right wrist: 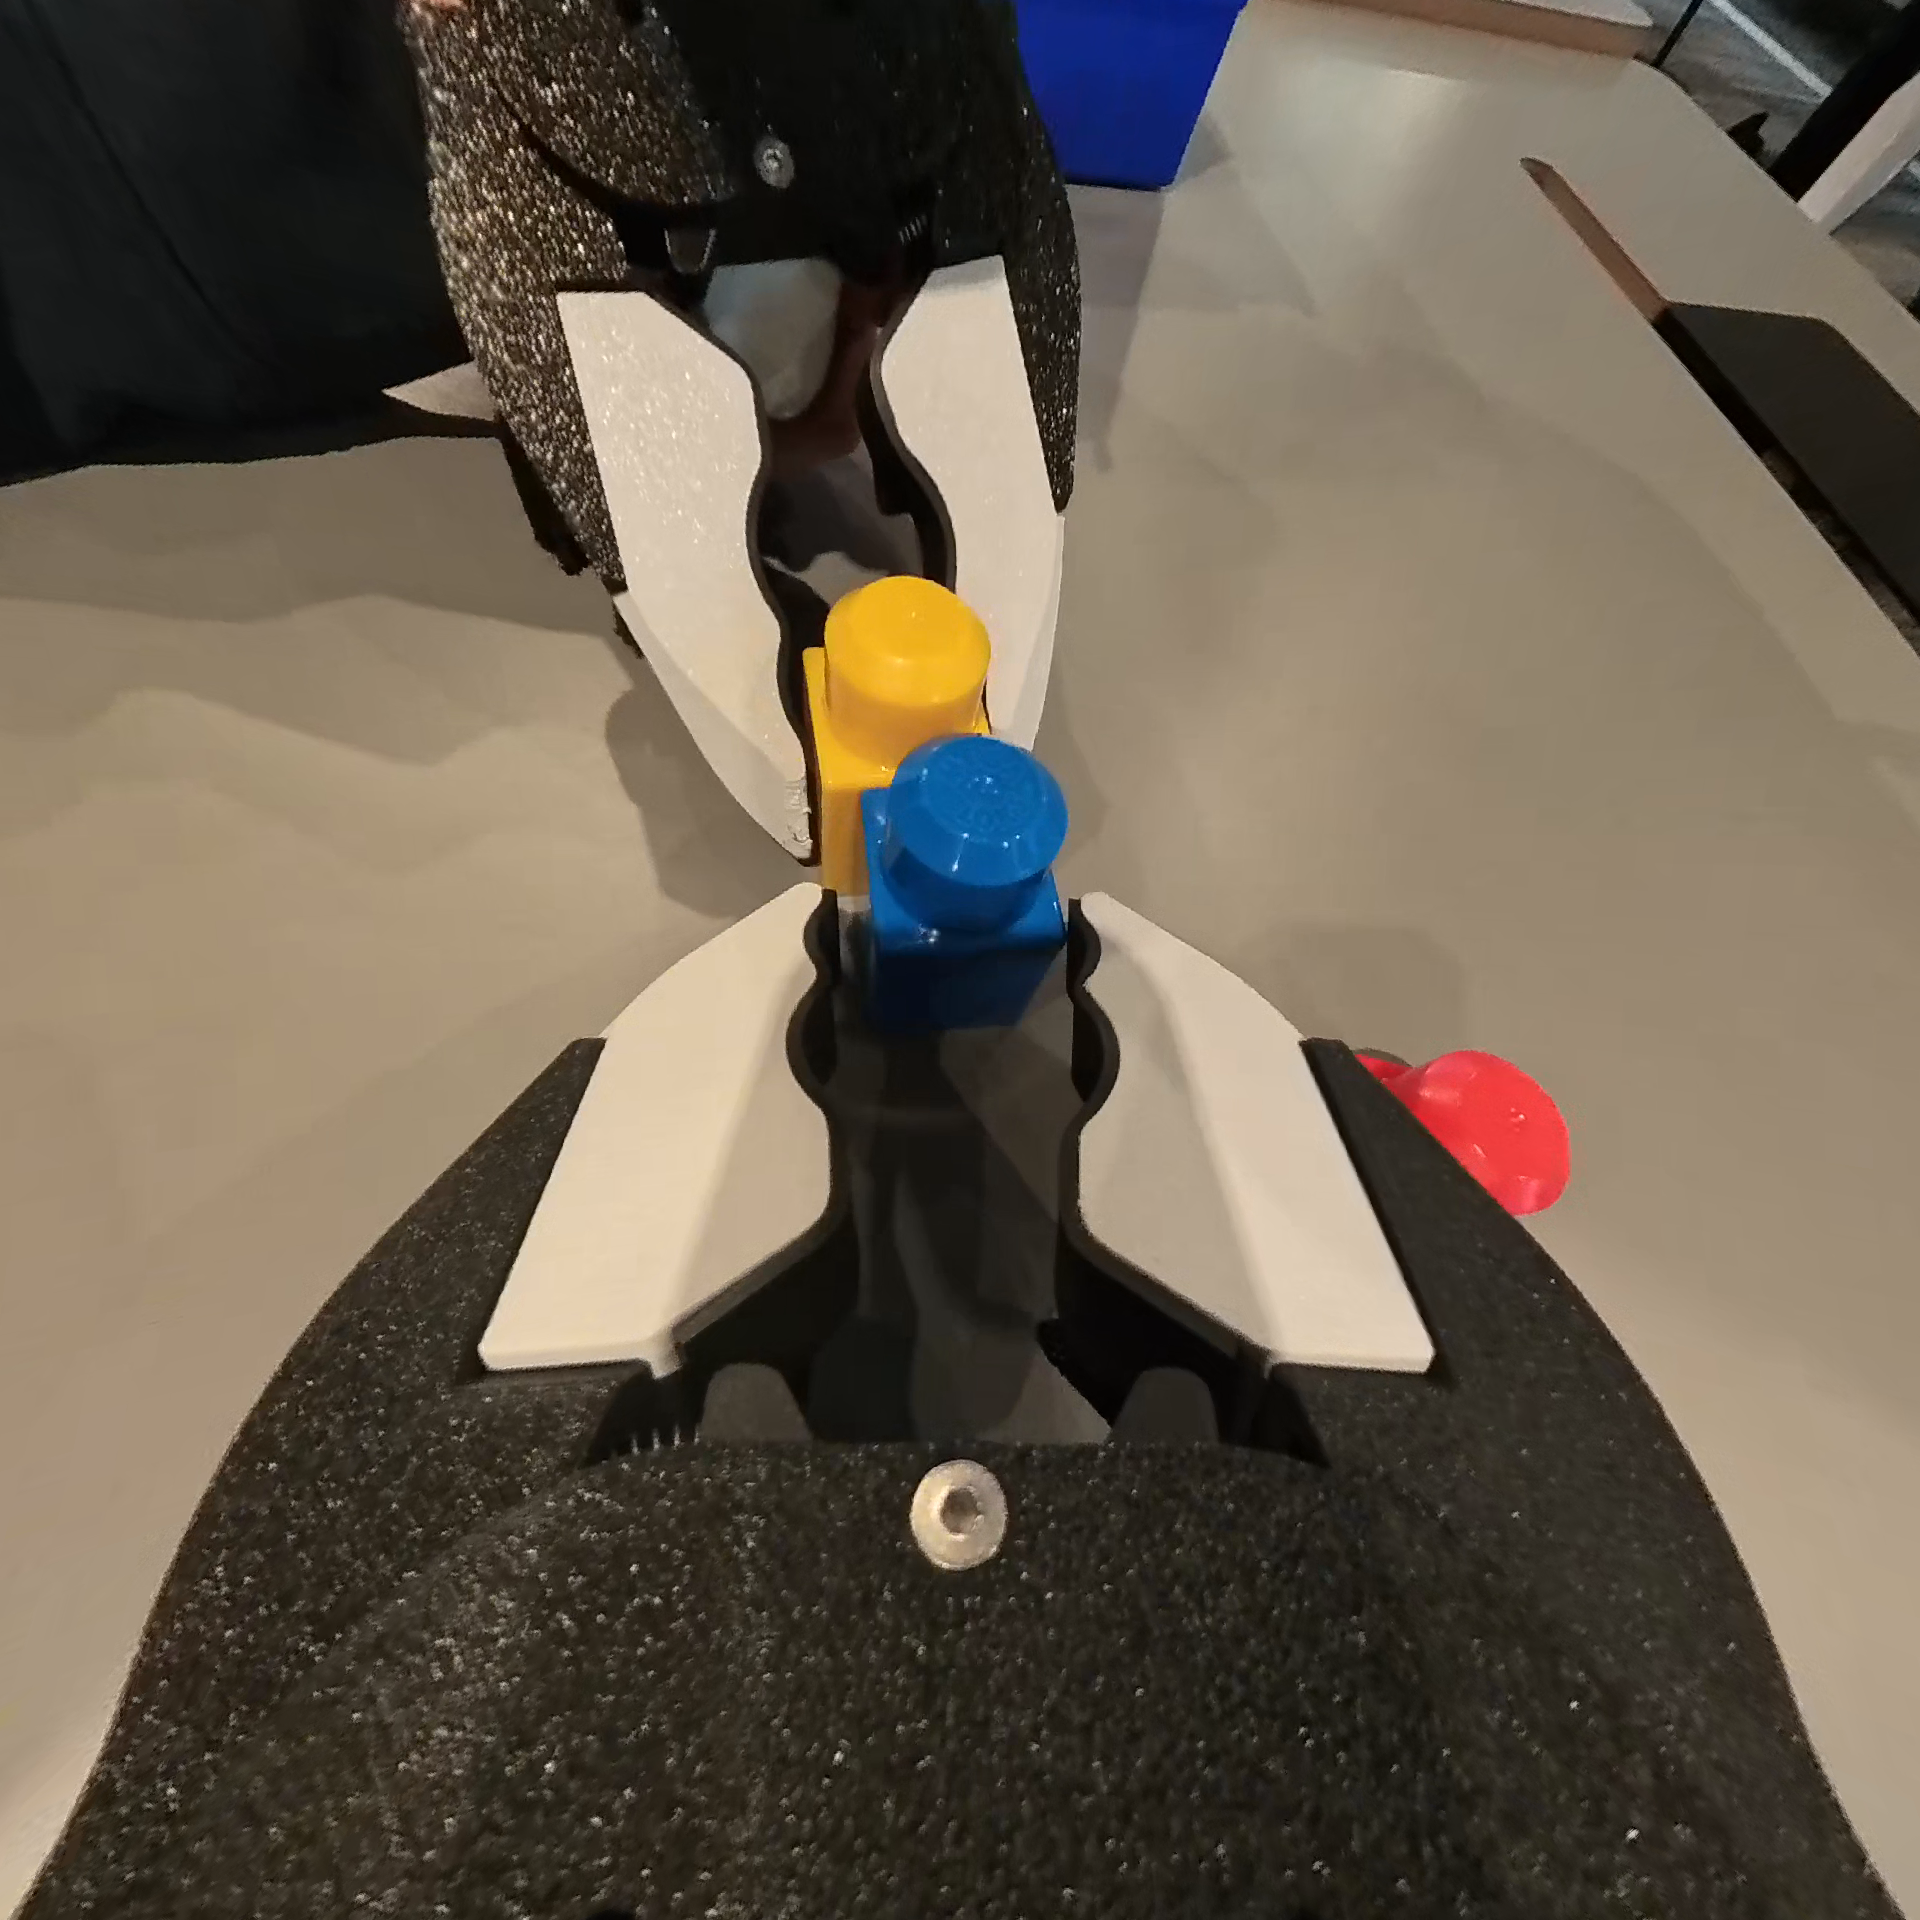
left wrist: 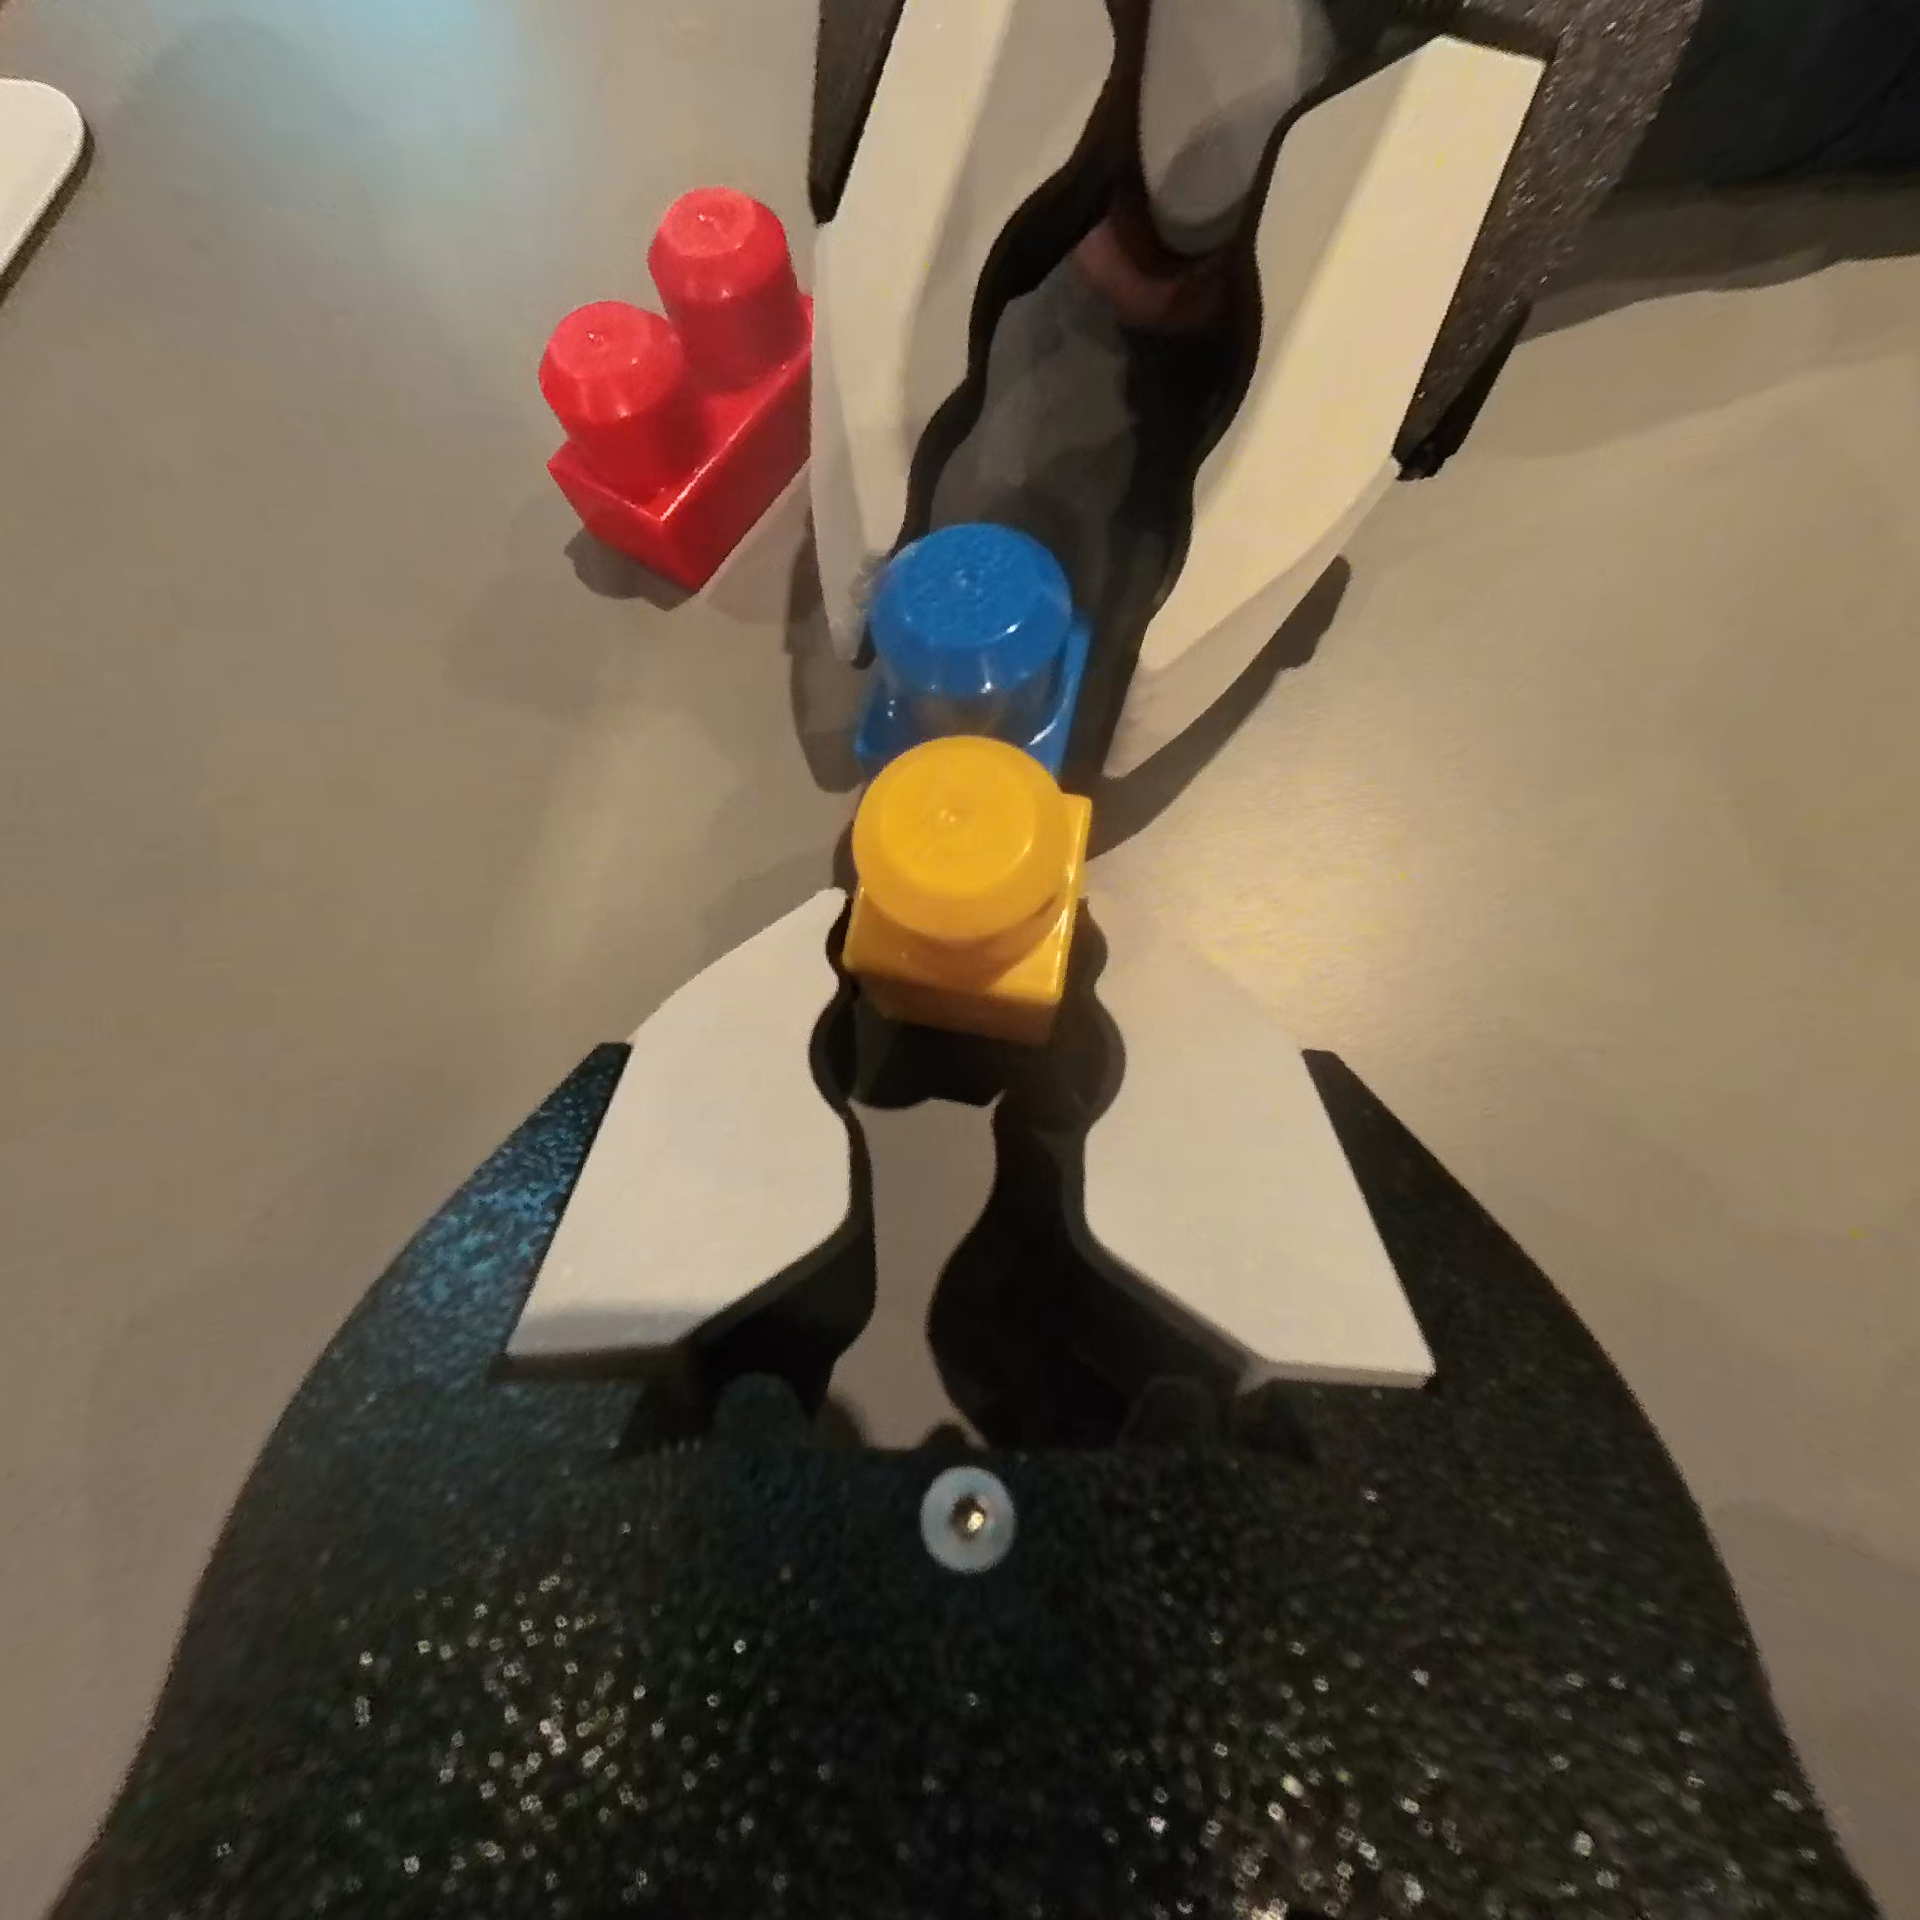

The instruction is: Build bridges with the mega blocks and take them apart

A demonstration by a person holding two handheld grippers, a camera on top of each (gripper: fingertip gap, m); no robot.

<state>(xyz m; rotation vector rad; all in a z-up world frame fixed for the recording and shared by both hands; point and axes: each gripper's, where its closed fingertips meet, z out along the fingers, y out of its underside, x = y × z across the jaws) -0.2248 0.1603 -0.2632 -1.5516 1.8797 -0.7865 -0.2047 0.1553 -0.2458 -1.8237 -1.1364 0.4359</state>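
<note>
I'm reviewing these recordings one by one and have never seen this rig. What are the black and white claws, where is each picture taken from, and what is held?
There is no robot. A person holds one two-finger gripper in each hand, and each gripper has a camera looking along its fingers. Each picture shows its own gripper at the bottom and the other one facing it at the top.

The left gripper appears closed on a yellow block. A blue block stands between the fingers of the right gripper, but a small gap shows on one side, so it is not clamped. A red two-stud block lies loose on the grey table.
</note>
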